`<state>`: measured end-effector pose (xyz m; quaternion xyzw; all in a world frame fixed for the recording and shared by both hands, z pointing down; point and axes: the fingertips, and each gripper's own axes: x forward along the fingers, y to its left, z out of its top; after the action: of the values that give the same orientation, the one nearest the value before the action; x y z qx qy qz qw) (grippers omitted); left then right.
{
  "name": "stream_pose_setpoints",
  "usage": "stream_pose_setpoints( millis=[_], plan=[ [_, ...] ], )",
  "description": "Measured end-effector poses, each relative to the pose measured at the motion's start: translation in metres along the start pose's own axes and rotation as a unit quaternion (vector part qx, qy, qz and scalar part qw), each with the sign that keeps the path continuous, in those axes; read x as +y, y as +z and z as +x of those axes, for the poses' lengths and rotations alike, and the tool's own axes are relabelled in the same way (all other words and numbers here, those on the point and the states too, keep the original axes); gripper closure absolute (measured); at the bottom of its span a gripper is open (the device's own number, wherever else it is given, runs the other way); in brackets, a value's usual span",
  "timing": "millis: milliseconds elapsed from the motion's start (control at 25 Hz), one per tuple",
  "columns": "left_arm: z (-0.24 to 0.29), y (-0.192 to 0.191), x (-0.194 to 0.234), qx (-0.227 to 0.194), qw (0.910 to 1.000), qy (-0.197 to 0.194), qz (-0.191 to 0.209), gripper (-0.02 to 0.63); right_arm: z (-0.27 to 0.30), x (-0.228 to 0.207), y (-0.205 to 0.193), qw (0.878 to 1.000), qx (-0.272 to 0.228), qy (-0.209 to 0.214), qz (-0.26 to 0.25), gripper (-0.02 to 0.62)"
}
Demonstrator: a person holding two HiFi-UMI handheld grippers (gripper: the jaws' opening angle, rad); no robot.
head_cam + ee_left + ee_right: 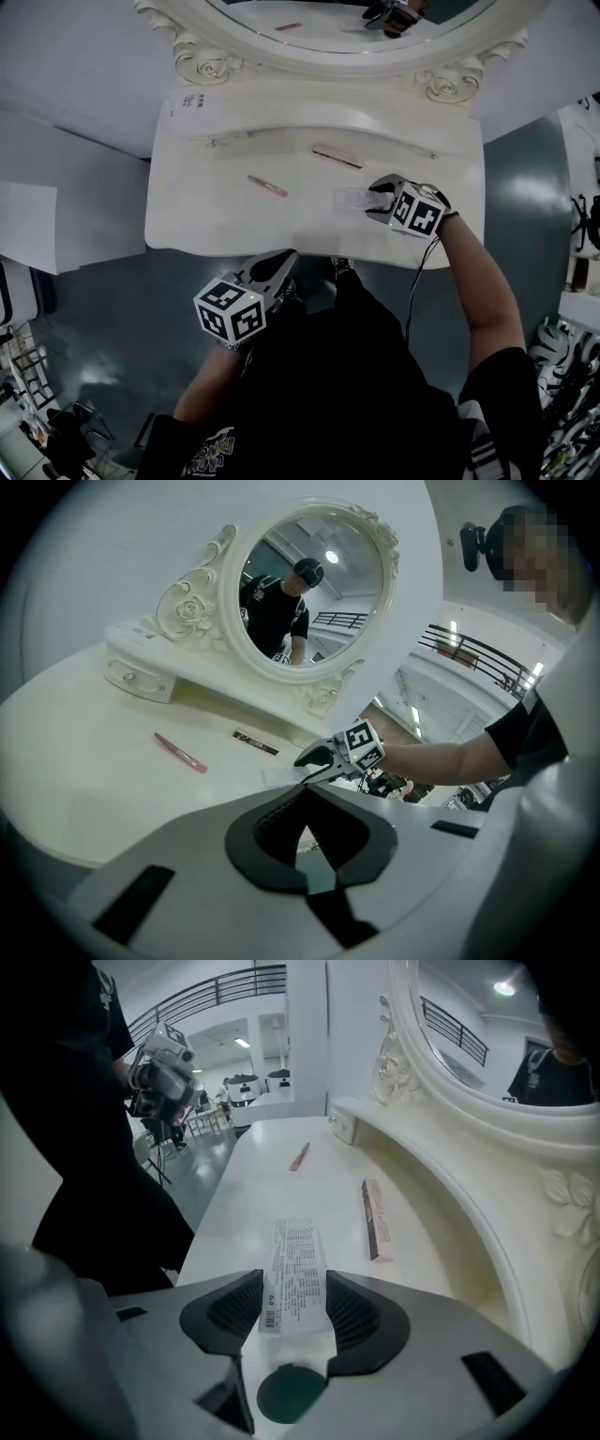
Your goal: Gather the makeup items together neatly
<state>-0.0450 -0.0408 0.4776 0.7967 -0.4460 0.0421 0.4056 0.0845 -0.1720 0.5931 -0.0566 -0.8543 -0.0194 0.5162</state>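
Currently my right claw (295, 1290) is pinching the white printed packet (293, 1265) on the desk (216, 220). The long pink box (377, 1220) lies near it toward the mirror, the pink pencil (267, 186) well apart to the left. My left claw (302, 803) is pressed together, empty, off the desk's front edge.

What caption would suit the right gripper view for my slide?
Right hand-held gripper grips a white printed box on the vanity table, near a pink box.
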Motion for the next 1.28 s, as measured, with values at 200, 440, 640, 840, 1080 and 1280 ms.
stream_pose_setpoints(
  millis=[200, 440, 640, 840, 1080, 1280],
  plan=[
    [0.008, 0.0, -0.002, -0.002, 1.0, 0.001, -0.008, 0.598, 0.01, -0.001, -0.002, 1.0, 0.01, 0.002, 0.004, 0.368],
    [0.015, 0.001, -0.001, -0.006, 0.9998, 0.004, -0.017, 0.598, 0.017, 0.002, -0.012, 0.999, 0.037, 0.021, -0.01, 0.37],
    [0.02, 0.001, -0.002, -0.008, 0.9998, 0.003, -0.019, 0.598, 0.02, 0.001, -0.013, 0.999, 0.043, 0.014, -0.016, 0.368],
    [0.023, 0.005, -0.006, -0.008, 0.9999, -0.003, -0.013, 0.598, 0.018, 0.005, -0.012, 0.999, 0.047, 0.011, -0.022, 0.364],
    [0.02, 0.012, -0.008, -0.008, 0.9998, -0.016, -0.001, 0.598, -0.064, -0.017, 0.014, 0.991, -0.093, -0.048, 0.082, 0.333],
    [0.019, 0.017, -0.011, -0.012, 0.9995, -0.028, 0.008, 0.598, -0.169, -0.07, 0.014, 0.944, -0.213, -0.178, 0.18, 0.527]
  ],
)
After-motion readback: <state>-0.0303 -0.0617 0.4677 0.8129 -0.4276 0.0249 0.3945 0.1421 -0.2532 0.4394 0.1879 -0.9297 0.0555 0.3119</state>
